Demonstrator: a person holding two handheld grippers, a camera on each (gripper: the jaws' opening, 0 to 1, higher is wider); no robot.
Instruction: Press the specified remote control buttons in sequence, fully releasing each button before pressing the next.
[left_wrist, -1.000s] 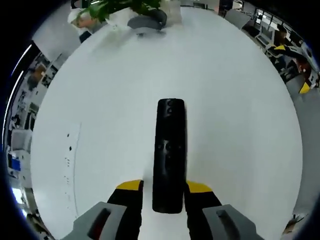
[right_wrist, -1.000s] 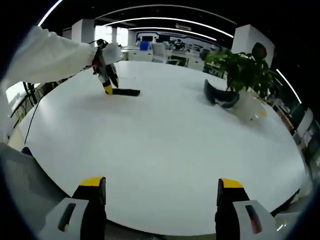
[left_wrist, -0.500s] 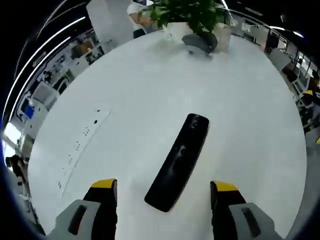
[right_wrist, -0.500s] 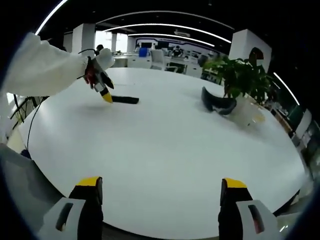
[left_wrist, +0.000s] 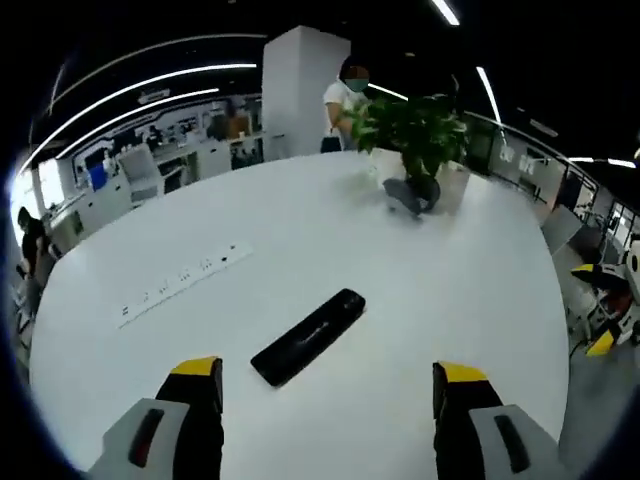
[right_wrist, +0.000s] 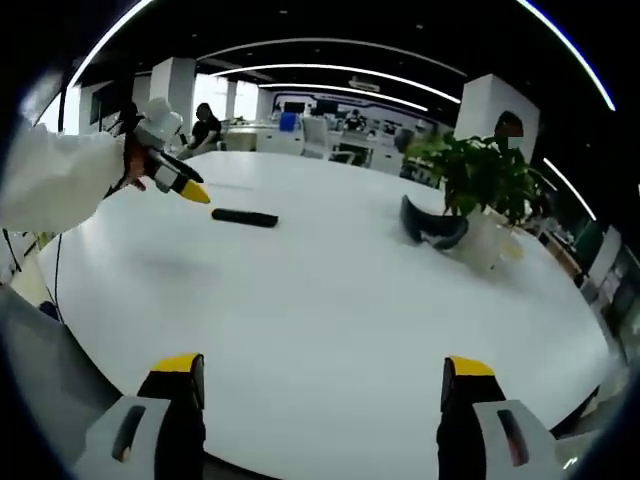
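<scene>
White table (left_wrist: 480, 260): remote (left_wrist: 308, 337) beyond left gripper's (left_wrist: 325, 395) spread jaws.

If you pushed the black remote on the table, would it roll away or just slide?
The remote would probably slide, not roll: it looks long and flat, lying flush on the smooth white table. That glossy top may let it skid or spin if nudged at one end. It looks stiff, so it should not bend.

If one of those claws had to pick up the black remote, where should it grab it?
Probably across the narrow middle of the remote, coming straight down from above. It lies flat on the white table, long and slim, so the fingers could close on its two long edges. The open left gripper is nearest.
</scene>
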